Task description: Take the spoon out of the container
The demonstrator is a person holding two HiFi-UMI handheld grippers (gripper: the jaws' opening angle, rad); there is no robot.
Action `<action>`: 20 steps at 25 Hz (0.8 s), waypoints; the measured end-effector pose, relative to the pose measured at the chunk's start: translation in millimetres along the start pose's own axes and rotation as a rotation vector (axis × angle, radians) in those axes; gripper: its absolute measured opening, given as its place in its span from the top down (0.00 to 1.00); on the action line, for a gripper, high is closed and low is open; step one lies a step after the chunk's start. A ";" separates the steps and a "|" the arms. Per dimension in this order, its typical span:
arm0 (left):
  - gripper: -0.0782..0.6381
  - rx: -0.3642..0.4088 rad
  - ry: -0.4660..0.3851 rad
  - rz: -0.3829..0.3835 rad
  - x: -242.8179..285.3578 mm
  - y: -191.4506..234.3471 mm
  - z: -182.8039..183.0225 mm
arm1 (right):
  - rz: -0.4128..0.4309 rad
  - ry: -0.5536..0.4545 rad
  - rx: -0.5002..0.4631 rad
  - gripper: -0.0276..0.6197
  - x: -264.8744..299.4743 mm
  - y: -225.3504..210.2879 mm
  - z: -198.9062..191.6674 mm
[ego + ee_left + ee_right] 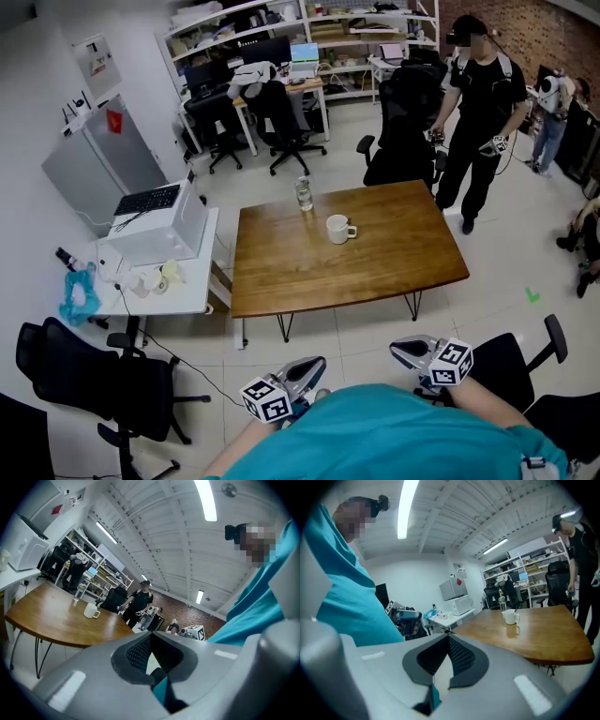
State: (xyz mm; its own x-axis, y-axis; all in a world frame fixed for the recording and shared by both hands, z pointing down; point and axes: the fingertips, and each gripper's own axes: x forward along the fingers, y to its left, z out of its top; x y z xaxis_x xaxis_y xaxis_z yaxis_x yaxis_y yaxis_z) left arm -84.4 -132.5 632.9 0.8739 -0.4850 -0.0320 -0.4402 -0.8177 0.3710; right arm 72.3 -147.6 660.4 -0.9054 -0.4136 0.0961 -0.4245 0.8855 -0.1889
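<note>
A white mug stands near the middle of the wooden table, far ahead of both grippers. No spoon can be made out in it from this distance. The mug appears small in the left gripper view and again, as the mug, in the right gripper view. My left gripper is held low near my body, short of the table's near edge, with its jaws together and nothing between them. My right gripper is beside it, also shut and empty. The closed tips show as the left gripper and the right gripper.
A clear bottle stands at the table's far edge. A person in black stands beyond the far right corner. A white side table with a laptop lies left. Black office chairs sit at lower left and lower right.
</note>
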 end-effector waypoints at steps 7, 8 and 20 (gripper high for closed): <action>0.89 0.015 -0.022 -0.061 -1.7 173.6 74.1 | -0.097 0.063 0.018 0.95 134.8 -111.0 18.7; 0.89 0.001 -0.031 -0.058 1.8 191.1 79.2 | -0.100 0.065 0.028 0.95 146.8 -123.2 19.9; 0.89 0.055 -0.060 0.127 89.1 347.3 120.0 | -0.104 0.068 0.131 0.93 216.4 -359.6 29.2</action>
State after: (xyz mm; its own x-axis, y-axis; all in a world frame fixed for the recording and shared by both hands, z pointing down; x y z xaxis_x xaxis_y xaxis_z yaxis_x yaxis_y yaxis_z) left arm -184.1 -496.9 647.6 0.7974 -0.6018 -0.0440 -0.5585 -0.7636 0.3240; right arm 28.9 -561.7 720.6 -0.8558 -0.4823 0.1872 -0.5173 0.8015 -0.2999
